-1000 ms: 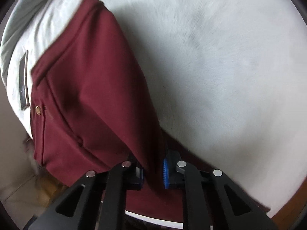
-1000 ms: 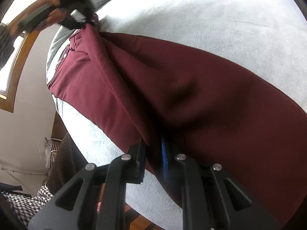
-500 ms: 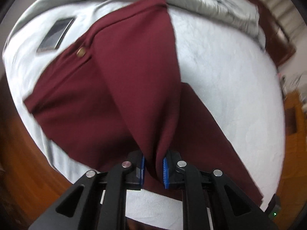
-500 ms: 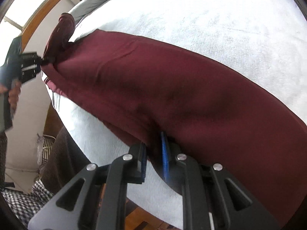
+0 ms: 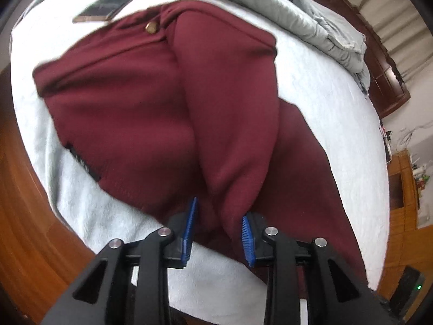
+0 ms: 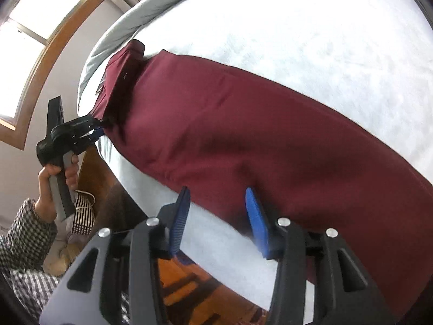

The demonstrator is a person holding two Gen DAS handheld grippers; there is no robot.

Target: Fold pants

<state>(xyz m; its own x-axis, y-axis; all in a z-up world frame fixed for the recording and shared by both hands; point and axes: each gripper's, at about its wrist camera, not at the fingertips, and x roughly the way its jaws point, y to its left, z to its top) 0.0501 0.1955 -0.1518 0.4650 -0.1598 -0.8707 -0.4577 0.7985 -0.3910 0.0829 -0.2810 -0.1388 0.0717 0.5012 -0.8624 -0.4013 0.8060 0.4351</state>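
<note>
Both claws, left [image 5: 219, 227] and right [image 6: 216, 216], gape released by the pants [image 5: 162, 113] (legs cut off); only the left view shows the phone [image 5: 107, 6] near the bed's [image 5: 311, 75] corner.

Maroon pants [image 6: 243, 135] on bed [image 6: 311, 27], jaws apart

Matt maroon woven cloth on the pants [image 5: 151, 113], with one shiny brass-look button [image 5: 151, 27]. Under them a fuzzy, napped pale bedcover [image 6: 311, 27], beside a glossy glass-faced phone [image 5: 107, 6]. Both grippers show matt black plastic arms, ribbed blue pads [image 6: 257, 222] and bright metal screws.
</note>
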